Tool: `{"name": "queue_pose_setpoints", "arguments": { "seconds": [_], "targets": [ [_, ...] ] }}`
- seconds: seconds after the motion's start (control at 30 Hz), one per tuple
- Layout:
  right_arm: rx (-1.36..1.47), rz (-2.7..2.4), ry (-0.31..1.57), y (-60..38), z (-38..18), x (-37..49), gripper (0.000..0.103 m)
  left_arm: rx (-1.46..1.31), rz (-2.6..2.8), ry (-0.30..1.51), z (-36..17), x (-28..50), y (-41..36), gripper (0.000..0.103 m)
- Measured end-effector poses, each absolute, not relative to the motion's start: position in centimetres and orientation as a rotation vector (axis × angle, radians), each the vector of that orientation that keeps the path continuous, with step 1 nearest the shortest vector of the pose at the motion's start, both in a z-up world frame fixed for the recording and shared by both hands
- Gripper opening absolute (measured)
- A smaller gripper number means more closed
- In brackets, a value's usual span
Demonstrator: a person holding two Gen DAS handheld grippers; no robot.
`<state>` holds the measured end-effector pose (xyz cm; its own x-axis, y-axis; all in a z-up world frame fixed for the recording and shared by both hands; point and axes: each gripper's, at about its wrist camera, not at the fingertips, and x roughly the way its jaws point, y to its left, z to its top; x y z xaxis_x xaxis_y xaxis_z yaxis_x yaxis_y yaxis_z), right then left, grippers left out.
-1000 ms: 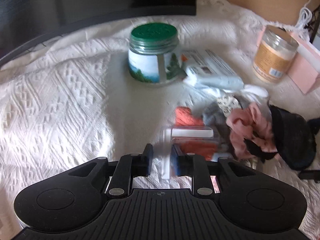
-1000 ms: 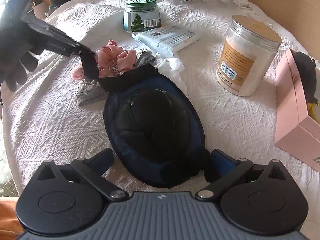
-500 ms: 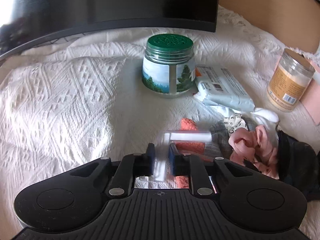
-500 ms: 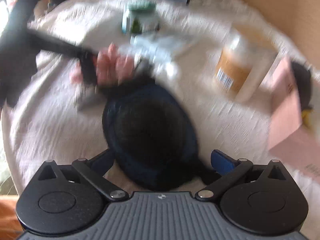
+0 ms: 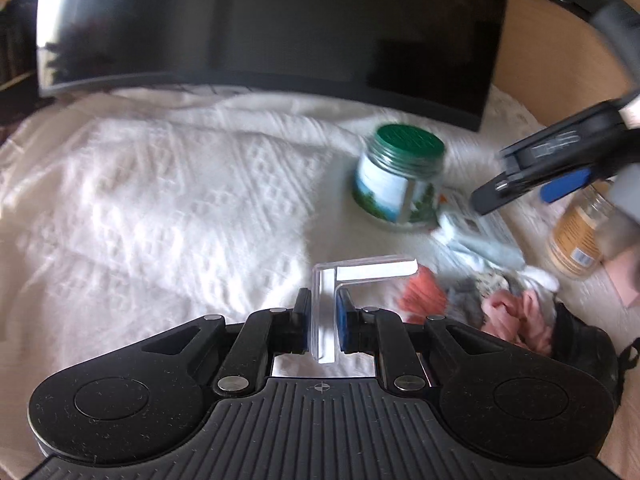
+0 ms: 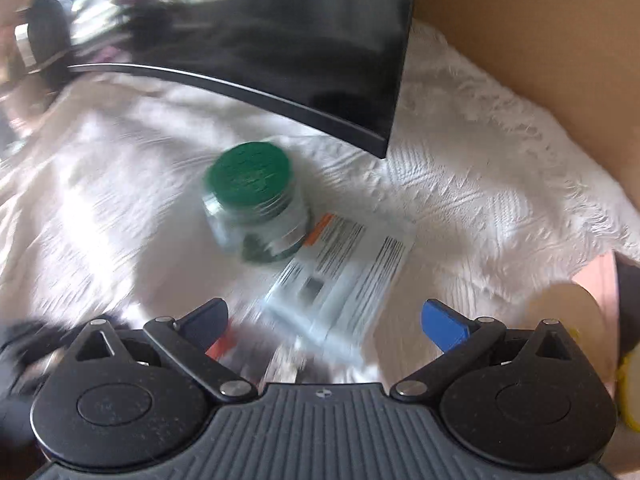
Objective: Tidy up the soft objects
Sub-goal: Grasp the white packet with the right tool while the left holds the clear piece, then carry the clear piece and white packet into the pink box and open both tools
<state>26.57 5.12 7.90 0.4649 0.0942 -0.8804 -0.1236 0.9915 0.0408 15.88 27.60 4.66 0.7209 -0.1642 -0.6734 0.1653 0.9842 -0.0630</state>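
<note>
Now L tongs (image 5: 321, 317) pinch clear box (image 5: 326, 304) – R tongs (image 6: 325, 318) wide.

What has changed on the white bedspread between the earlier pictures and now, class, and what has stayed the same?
The right tool, open, has lifted away from the dark blue cap and now hangs over the white wipes packet. The left tool stays shut on the clear plastic box and has carried it up and left, off the pile of soft scrunchies. The green-lidded glass jar stayed put.
</note>
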Motion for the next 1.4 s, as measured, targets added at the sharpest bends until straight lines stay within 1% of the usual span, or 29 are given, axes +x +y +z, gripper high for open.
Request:
{"name": "queue_pose_setpoints", "arguments": {
  "seconds": [0.17, 0.3, 0.33, 0.37, 0.43, 0.47, 0.73, 0.93, 1.17, 1.4],
  "targets": [
    [0.001, 0.043, 1.188, 5.2, 3.9, 30.7, 0.103, 0.01, -0.166, 0.743, 4.6, 16.0, 28.3, 0.015],
    [-0.016, 0.04, 1.22, 5.3, 1.9, 31.6, 0.102, 0.011, -0.164, 0.752, 4.4, 16.1, 28.6, 0.015],
    [-0.01, 0.047, 1.225, 5.1, 1.6, 31.7, 0.098, 0.01, -0.164, 0.754, 4.3, 16.2, 28.7, 0.015],
    [-0.01, 0.049, 1.223, 5.0, 1.5, 31.6, 0.098, 0.009, -0.162, 0.755, 4.3, 16.2, 28.7, 0.015],
    [-0.02, 0.075, 1.208, 5.0, 2.0, 31.1, 0.084, 0.006, -0.161, 0.758, 4.2, 16.4, 28.7, 0.015],
    [-0.022, 0.091, 1.21, 5.0, 2.3, 30.9, 0.084, 0.003, -0.162, 0.758, 4.2, 16.5, 28.6, 0.015],
    [-0.022, 0.202, 1.104, 2.3, 8.1, 26.6, 0.078, -0.003, -0.197, 0.719, 6.3, 18.0, 26.3, 0.015],
    [0.0, 0.236, 0.943, -0.3, 15.1, 23.1, 0.078, 0.044, -0.255, 0.641, 10.0, 19.6, 21.7, 0.015],
    [0.006, 0.137, 0.749, -7.1, 21.5, 18.3, 0.078, 0.107, -0.396, 0.564, 13.7, 19.5, 13.0, 0.015],
    [0.04, -0.045, 0.653, -16.2, 23.3, 13.8, 0.078, 0.168, -0.603, 0.54, 15.4, 17.9, 2.3, 0.015]
  ]
}}
